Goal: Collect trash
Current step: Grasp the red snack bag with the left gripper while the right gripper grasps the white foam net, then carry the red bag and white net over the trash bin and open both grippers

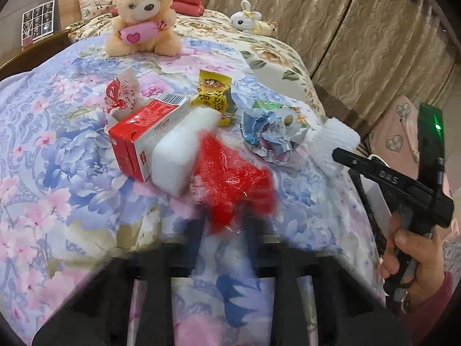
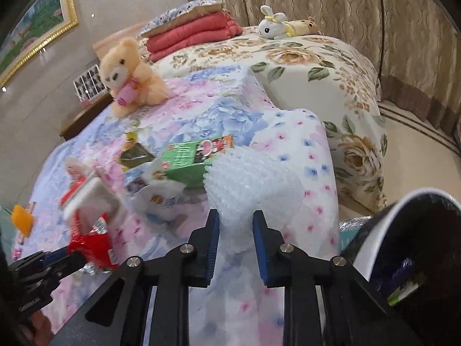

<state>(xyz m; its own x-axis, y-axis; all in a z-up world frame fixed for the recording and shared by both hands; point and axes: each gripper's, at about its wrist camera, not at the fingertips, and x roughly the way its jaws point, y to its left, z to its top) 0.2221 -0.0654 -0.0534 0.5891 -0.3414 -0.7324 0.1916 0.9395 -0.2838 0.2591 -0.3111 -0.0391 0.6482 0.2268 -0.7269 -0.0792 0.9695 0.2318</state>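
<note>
In the left wrist view, the left gripper (image 1: 223, 216) has its 2 jaws pinched nearly together on a red plastic wrapper (image 1: 230, 173) that lies on the floral quilt (image 1: 57, 158) near its front edge; the fingers are blurred, but the wrapper bunches up between them, so it looks gripped. Just beyond it lie a white foam block (image 1: 178, 147), a red and white carton (image 1: 138, 132), a yellow snack packet (image 1: 213, 92) and a crumpled blue foil wrapper (image 1: 270, 135), all clustered mid-quilt, with a teddy bear (image 1: 144, 14) farther back. In the right wrist view, the right gripper (image 2: 235, 242) closes its 2 blue-padded jaws on the near end of a sheet of bubble wrap (image 2: 253, 181) draped toward the quilt's right edge; a green carton (image 2: 187, 158) lies behind it. A white-rimmed bin (image 2: 383, 230) stands beside the bed at the lower right, already holding some rubbish. The step in hand appears to be the pick-up: both grippers have hold of 1 piece each. Next, each probably needs a lift clear of the quilt and a swing right over the bin's rim before letting go, keeping the light wrap from snagging.
</note>
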